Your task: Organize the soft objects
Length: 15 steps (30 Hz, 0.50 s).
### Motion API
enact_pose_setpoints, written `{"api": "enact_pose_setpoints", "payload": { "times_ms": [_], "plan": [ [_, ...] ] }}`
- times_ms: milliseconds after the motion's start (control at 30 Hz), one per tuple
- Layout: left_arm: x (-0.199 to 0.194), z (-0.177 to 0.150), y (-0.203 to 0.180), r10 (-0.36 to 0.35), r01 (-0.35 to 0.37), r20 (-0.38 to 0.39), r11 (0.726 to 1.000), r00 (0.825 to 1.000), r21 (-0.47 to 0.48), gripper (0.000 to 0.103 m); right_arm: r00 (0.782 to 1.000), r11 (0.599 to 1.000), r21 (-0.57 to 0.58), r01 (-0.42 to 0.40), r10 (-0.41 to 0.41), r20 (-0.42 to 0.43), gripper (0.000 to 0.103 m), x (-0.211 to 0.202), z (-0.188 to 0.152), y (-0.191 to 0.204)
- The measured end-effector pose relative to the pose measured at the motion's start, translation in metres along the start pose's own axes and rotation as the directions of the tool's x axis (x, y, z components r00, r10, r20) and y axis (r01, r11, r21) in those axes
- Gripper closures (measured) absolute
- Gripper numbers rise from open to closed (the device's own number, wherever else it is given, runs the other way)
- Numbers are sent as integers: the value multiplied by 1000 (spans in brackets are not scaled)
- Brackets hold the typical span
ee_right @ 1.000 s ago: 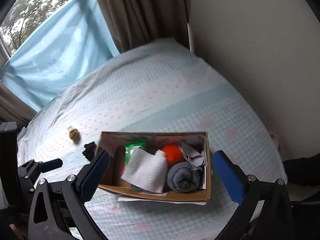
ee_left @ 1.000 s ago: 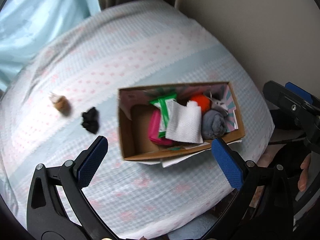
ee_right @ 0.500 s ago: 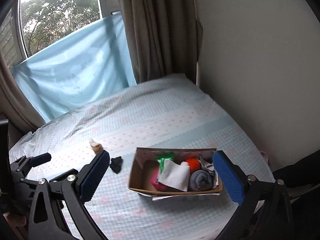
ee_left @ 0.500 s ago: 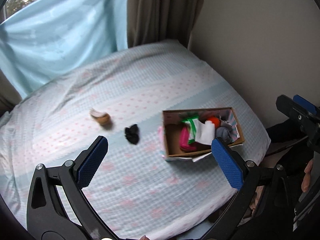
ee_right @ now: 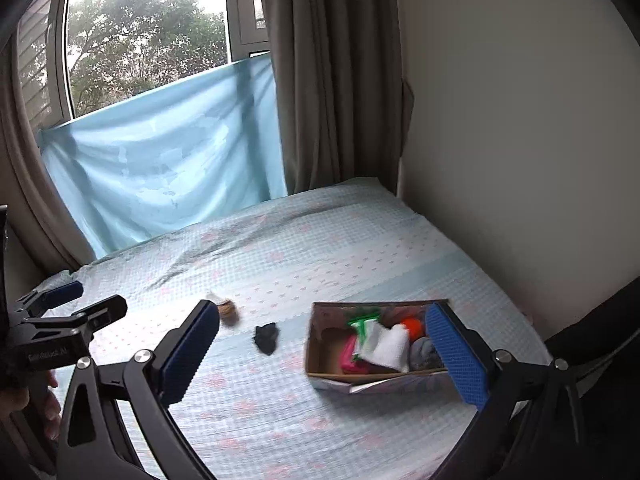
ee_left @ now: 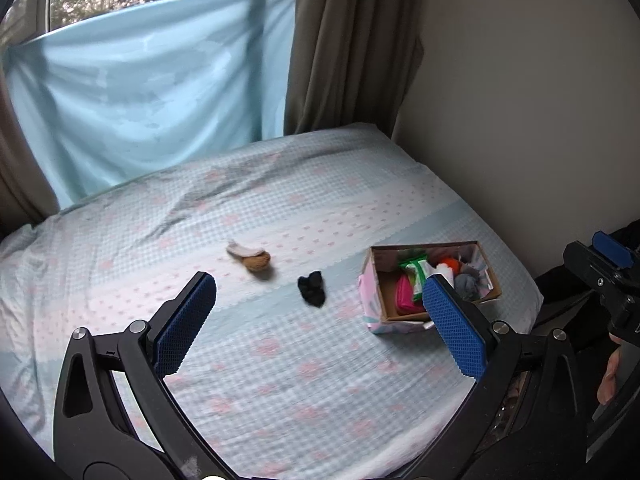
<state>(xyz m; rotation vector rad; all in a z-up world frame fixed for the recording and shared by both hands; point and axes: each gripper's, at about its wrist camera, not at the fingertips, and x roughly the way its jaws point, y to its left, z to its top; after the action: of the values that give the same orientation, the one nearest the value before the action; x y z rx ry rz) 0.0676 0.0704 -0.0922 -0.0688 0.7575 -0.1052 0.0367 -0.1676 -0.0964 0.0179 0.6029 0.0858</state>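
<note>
Both grippers held wide apart and empty above the bed [ee_left: 280, 380], with the cardboard box [ee_left: 376, 304] near its right edge.

The right wrist view alone shows the window [ee_right: 148, 40] and trees; the left wrist view shows the brown-and-white soft item [ee_left: 254, 258] whole, where a finger partly hides it in the other. The black soft item [ee_left: 312, 289] lies between it and the box, all apart. The left gripper [ee_left: 320, 320] and right gripper [ee_right: 324, 356] hang over bare bedding; the wall [ee_right: 520, 140] borders the bed's right side.
</note>
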Motion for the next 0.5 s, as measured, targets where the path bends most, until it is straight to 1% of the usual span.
{"api": "enact_pose_setpoints", "payload": {
  "times_ms": [100,267,500],
  "plan": [
    [2,-4,21,0,0,-2,1000,1000,4,0,1000,1000,10,5,-5,-11,0,4,-5,20],
    [19,-7,55,4,-3,-31,1000,1000,24,0,999,999,28,27,-27,-20,0,18,-15,55],
    [64,-6,90,-16,17,-68,1000,998,14,0,997,1000,19,7,-5,-73,0,66,-37,102]
  ]
}}
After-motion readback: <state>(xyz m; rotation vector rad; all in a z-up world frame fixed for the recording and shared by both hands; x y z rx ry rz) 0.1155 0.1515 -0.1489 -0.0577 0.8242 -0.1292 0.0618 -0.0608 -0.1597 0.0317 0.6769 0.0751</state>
